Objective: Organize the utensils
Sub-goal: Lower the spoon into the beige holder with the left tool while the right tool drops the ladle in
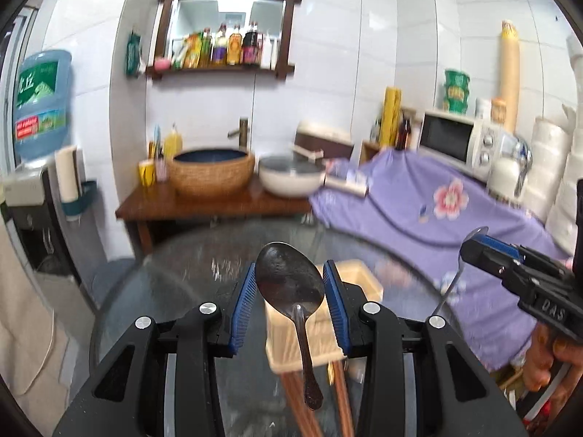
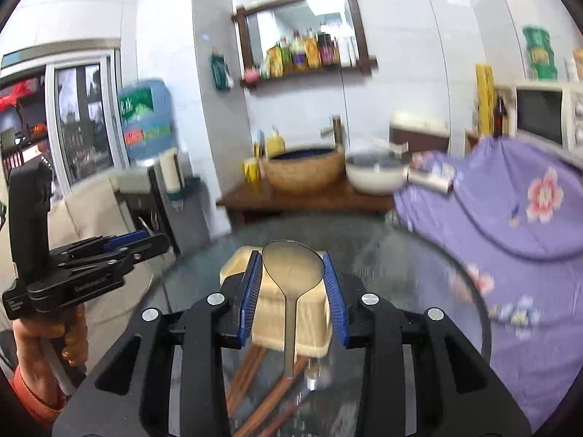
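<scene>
Spoons: your left gripper (image 1: pixel 288 287) clamps the dark spoon (image 1: pixel 289 284) by its bowl | your right gripper (image 2: pixel 292 284) clamps the shiny spoon (image 2: pixel 291 273) likewise | cream holder (image 2: pixel 288 324) and chopsticks (image 2: pixel 244 382) lie below both.

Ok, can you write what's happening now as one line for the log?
left tongs: shut on dark spoon | right tongs: shut on shiny spoon | both above beige holder | chopsticks on glass table

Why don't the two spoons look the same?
The left hand-held gripper holds a dark, speckled spoon; the right hand-held gripper holds a paler, smooth one. Both are gripped by the bowl, handles hanging down above the glass table.
</scene>
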A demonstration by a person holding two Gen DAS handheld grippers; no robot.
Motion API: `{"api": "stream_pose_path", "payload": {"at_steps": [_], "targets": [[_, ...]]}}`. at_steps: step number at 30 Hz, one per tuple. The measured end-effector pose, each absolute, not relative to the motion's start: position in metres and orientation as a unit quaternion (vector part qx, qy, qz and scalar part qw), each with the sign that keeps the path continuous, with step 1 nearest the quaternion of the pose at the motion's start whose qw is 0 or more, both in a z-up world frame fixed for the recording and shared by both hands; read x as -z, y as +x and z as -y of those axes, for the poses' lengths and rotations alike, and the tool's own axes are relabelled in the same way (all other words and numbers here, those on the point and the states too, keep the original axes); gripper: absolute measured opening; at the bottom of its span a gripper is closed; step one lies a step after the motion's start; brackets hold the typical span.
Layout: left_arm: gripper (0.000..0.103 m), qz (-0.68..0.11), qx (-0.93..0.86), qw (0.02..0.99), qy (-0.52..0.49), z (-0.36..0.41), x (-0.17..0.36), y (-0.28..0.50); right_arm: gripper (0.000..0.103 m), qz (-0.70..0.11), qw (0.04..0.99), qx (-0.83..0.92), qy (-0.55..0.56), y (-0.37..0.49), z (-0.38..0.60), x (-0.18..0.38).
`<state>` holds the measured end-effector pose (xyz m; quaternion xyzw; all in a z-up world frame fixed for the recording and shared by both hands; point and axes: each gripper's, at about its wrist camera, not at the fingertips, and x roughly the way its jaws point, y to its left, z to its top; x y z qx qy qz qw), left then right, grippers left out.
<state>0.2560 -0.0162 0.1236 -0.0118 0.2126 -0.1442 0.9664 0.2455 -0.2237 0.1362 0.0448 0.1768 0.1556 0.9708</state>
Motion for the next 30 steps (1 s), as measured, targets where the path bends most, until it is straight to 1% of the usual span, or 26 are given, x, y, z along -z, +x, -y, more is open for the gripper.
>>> {"api": "stream_pose_path", "payload": {"at_steps": [4, 7, 13, 21, 30], "targets": [[0.037, -0.202, 0.129, 0.970, -0.042, 0.025, -0.149, 0.300, 0.035, -0.146, 0.978, -0.140, 0.056, 0.280, 0.220, -0.168], [0.037, -0.189, 0.110, 0.975, -0.044, 0.034, -0.152, 0.320, 0.035, -0.143, 0.981, -0.125, 0.042, 0.303, 0.212, -0.170], [0.037, -0.193, 0.094, 0.976, -0.040, 0.047, -0.121, 0.340, 0.035, -0.172, 0.976, -0.122, 0.042, 0.333, 0.201, -0.131], [0.037, -0.218, 0.095, 0.971, -0.034, 0.041, -0.072, 0.344, 0.035, -0.213, 0.968, -0.129, 0.032, 0.341, 0.198, -0.078], [0.037, -0.242, 0.106, 0.964, -0.018, 0.040, -0.044, 0.344, 0.035, -0.240, 0.960, -0.139, 0.037, 0.345, 0.198, -0.051]]}}
